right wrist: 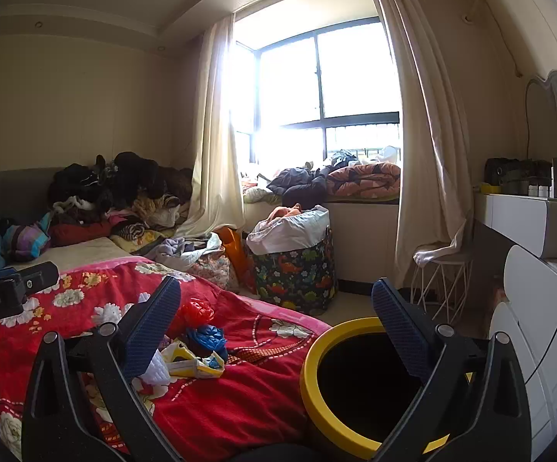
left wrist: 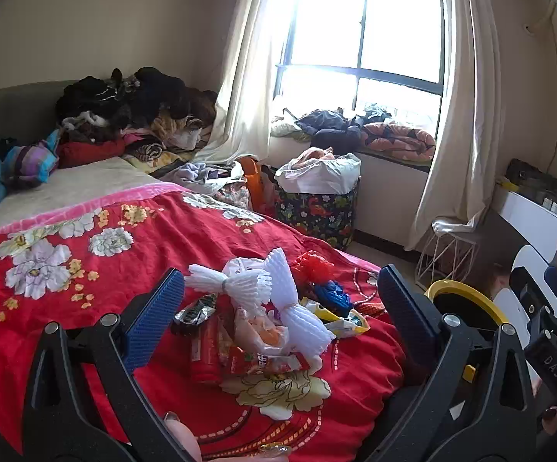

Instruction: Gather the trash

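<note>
**Asker:** Where did the trash lie, relative to the two grippers?

**Describer:** A loose heap of wrappers sat on the red floral bedspread (left wrist: 132,254), near the bed's foot corner. The left gripper (left wrist: 280,288) hung just above it with its blue-padded fingers spread wide and nothing between them; the heap lay framed in that gap. The right gripper (right wrist: 276,308) was also spread and empty, held over the bed's edge, with the heap down at its left finger and the round black bin with a yellow rim (right wrist: 316,377) below its right finger.

**Asker:** What was in the heap, and which way did things point?

**Describer:** Two white foam net sleeves (left wrist: 278,281), each pinched at the middle, crossed one another: one ran roughly left to right, the other sloped from upper left down to lower right. Beneath them lay a red printed snack wrapper (left wrist: 263,362), its long side running left to right. A dark foil wrapper (left wrist: 193,312) lay beside the left finger. Farther back sat a crumpled red plastic bag (left wrist: 313,265), a crumpled blue plastic bag (left wrist: 332,296) and a yellow-and-white packet (left wrist: 345,319) pointing right, toward the bin.

**Asker:** And the bin?

**Describer:** Upright on the floor, just beside the bed, mouth open.
</note>
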Available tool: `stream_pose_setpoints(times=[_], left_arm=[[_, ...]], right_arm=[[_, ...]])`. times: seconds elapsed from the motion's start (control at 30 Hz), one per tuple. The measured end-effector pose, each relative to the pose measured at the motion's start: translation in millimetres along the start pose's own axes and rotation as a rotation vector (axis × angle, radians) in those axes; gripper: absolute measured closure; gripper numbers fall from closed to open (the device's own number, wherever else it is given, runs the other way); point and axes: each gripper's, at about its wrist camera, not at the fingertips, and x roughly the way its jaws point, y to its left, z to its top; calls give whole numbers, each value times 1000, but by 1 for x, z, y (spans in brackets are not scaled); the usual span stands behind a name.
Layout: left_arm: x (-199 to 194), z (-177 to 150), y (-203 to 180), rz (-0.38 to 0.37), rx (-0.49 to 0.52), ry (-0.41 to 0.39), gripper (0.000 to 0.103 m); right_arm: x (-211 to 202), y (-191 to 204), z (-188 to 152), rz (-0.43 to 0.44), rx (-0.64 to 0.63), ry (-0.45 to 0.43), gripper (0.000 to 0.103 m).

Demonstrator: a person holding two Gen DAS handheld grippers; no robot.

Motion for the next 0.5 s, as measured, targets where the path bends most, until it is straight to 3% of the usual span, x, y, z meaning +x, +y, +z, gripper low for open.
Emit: stream_pose_setpoints(times=[0.5], left_arm=[[0, 1, -1, -1, 2, -3, 11]], right_arm=[[2, -3, 1, 1, 0, -3, 6]])
